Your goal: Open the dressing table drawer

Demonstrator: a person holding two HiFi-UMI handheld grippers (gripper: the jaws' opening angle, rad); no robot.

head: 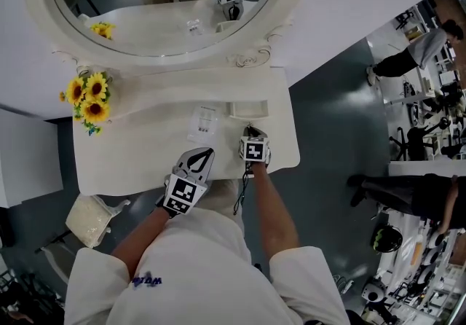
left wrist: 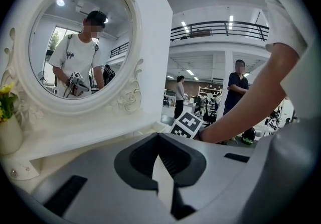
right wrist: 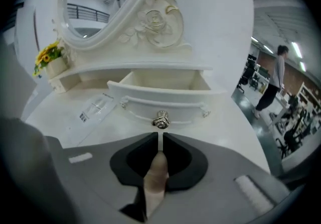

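Right now the knob (right wrist: 161, 120) of the drawer (right wrist: 165, 101) lies dead ahead of your right hand-held gripper (right wrist: 160, 137), just beyond its closed, empty jaws. The drawer stands part-open on the counter (right wrist: 241, 135).

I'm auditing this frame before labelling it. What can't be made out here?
- Drawer floor: right gripper view, hidden behind its own front panel.
- Packet print: too small in head and right gripper views.
- Sunflowers: left gripper view, cut off by the left edge.
- Right gripper and knob: touching or apart, neither view settles.
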